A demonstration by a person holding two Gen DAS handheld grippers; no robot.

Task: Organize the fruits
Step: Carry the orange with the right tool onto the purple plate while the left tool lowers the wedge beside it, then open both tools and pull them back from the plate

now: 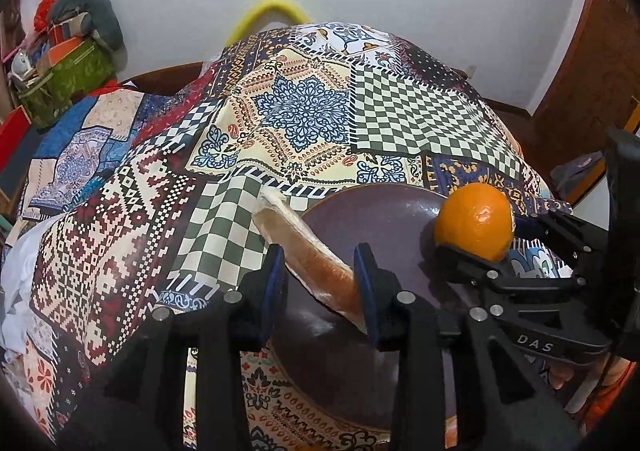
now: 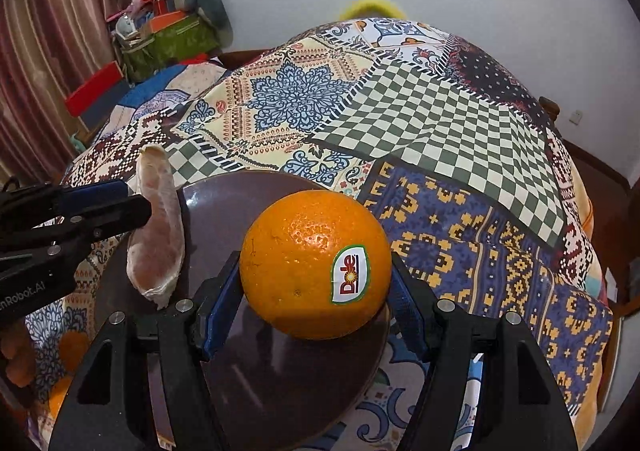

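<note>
1 orange (image 2: 316, 263), 1 fruit segment (image 2: 158, 227), 1 plate (image 2: 280, 391), 2 tongs, 1 patchwork cloth (image 2: 440, 123).

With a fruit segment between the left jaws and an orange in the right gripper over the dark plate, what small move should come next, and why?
Probably open the right gripper and leave the orange on the plate. The pads clamp both its sides, and it sits low over the plate near its right edge. The pomelo segment already lies in the plate, the left gripper loose around it.
</note>
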